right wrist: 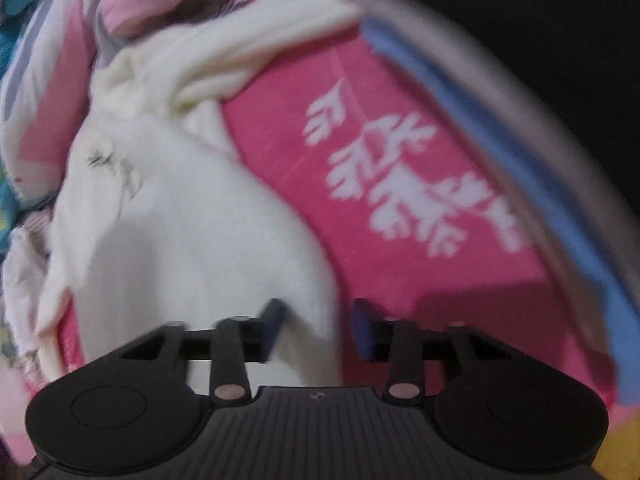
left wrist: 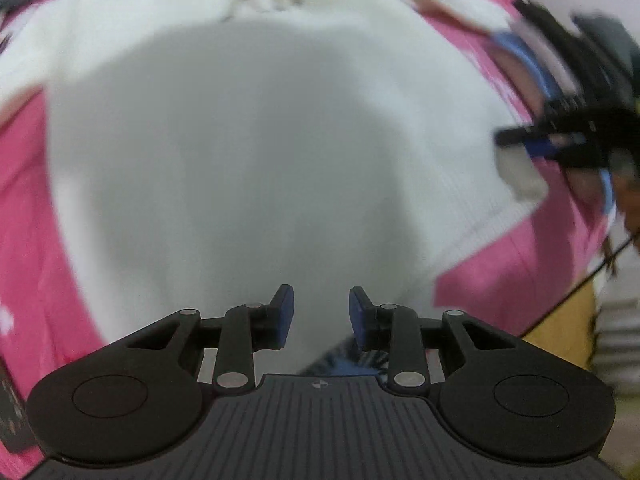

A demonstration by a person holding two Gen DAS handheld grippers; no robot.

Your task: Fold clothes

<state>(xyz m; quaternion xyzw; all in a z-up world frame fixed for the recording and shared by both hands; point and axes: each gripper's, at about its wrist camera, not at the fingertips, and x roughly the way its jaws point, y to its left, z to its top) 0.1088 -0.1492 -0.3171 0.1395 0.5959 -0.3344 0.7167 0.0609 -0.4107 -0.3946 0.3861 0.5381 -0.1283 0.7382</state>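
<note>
In the left wrist view, the left gripper (left wrist: 321, 314) has its jaws apart with nothing between them; the white garment (left wrist: 256, 152) lies spread just ahead of it on the pink sheet (left wrist: 520, 276). The right gripper (left wrist: 560, 136) is at the far right, at the garment's edge. The picture is blurred, so a grasp may miss the hem.

In the right wrist view, the right gripper (right wrist: 316, 330) is released, with a fold of the white garment (right wrist: 192, 232) in the gap but not pinched. If it closes carelessly, it may also catch the pink sheet (right wrist: 400, 160) just to the right.

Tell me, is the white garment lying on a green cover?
No, the white garment lies on a pink cover printed with white leaf shapes.
</note>
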